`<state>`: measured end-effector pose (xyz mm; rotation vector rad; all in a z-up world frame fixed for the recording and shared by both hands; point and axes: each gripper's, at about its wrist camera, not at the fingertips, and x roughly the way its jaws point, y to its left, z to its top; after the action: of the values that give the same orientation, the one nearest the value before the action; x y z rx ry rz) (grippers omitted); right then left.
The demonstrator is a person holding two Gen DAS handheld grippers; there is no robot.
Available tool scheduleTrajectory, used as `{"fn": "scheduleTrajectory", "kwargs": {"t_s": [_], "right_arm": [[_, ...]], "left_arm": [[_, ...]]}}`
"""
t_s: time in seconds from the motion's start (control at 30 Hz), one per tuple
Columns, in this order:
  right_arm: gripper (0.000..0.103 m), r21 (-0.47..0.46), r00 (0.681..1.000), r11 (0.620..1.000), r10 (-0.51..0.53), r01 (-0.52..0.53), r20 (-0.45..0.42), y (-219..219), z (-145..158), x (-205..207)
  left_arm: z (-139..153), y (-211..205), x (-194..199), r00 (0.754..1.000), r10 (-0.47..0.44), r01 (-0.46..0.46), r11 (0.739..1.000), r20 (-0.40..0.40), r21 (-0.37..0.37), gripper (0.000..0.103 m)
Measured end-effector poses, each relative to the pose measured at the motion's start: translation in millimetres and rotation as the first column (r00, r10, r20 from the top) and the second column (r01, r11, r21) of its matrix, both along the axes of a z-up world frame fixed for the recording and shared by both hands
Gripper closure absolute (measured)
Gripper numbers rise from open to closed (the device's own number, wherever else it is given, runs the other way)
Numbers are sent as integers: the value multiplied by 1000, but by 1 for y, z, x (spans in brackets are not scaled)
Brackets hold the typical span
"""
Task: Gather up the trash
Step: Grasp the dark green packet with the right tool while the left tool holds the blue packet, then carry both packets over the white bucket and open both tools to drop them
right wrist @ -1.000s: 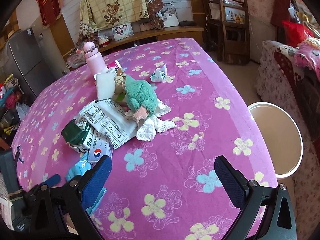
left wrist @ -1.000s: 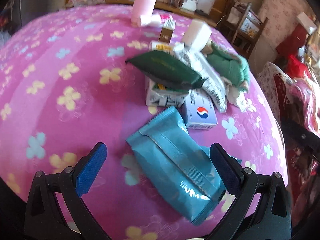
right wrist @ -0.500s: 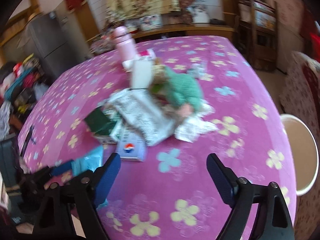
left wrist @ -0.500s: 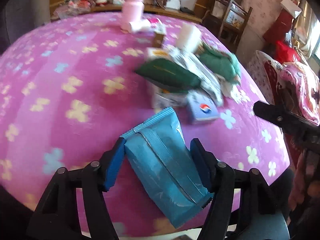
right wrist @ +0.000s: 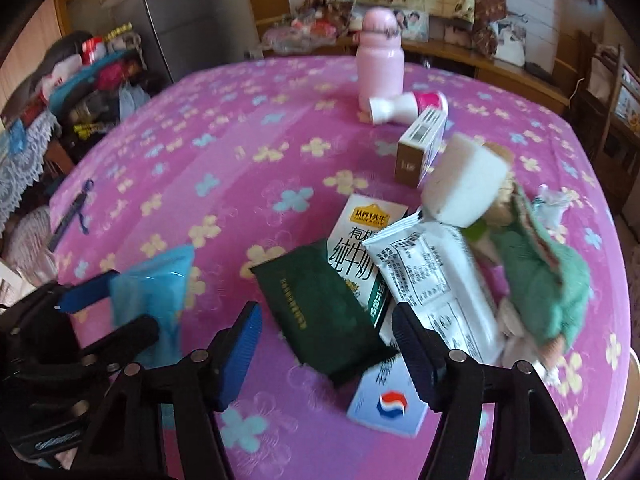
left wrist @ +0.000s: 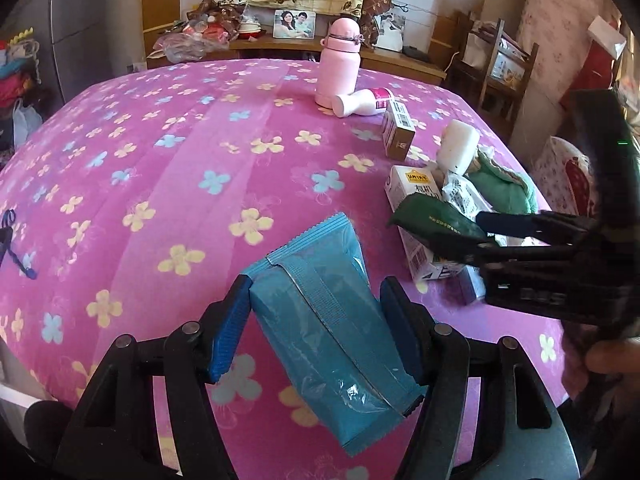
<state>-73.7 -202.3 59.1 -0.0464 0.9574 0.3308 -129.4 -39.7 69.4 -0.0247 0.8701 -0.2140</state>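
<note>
My left gripper (left wrist: 316, 326) is shut on a blue snack wrapper (left wrist: 324, 312) and holds it above the pink flowered tablecloth (left wrist: 168, 152). The wrapper also shows in the right wrist view (right wrist: 156, 292). My right gripper (right wrist: 328, 344) is open, with its fingers on either side of a dark green packet (right wrist: 320, 312) that lies on a milk carton (right wrist: 360, 240). The right gripper also shows at the right of the left wrist view (left wrist: 520, 236), by the green packet (left wrist: 432, 224).
The pile also holds a white printed wrapper (right wrist: 432, 280), a white box with a red-blue logo (right wrist: 388, 400), a white sponge (right wrist: 464, 184), a green knitted cloth (right wrist: 540, 276) and crumpled tissue. Behind stand a pink bottle (left wrist: 340, 64), a toppled small bottle (left wrist: 360, 104) and a brown box (left wrist: 396, 128).
My left gripper has shut on the blue wrapper and lifted it off the cloth. My right gripper has moved in from the right and now straddles the dark green packet.
</note>
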Motion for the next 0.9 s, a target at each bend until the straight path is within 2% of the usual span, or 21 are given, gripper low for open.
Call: {"fn": "scheduleTrajectory", "kwargs": {"t_s": [0.1, 0.2, 0.37, 0.5, 0.6, 0.73, 0.9], "right_arm": [[67, 27, 1000, 1000, -7, 8, -14, -8, -8, 4], [80, 89, 1000, 996, -18, 19, -9, -17, -5, -3], [81, 146, 999, 989, -26, 21, 28, -30, 9, -29], [81, 190, 997, 981, -56, 44, 59, -52, 20, -54], [81, 213, 994, 974, -89, 73, 65, -72, 25, -70], [81, 199, 983, 970, -161, 142, 84, -104, 29, -89], [81, 205, 957, 944, -280, 260, 78, -158, 32, -111]], "left_arm": [[-1, -2, 4, 1000, -1, 1, 1000, -1, -7, 39], [0, -4, 4, 1000, -2, 2, 1000, -2, -7, 39], [9, -11, 1, 1000, -15, 15, 999, -2, -31, 39], [22, -29, -7, 998, -60, 61, 998, 24, -30, 39], [30, -49, -10, 994, -104, 105, 994, 35, -26, 39], [39, -86, -14, 983, -182, 184, 982, 37, -35, 39], [47, -141, -20, 961, -271, 272, 962, 61, -13, 39]]}}
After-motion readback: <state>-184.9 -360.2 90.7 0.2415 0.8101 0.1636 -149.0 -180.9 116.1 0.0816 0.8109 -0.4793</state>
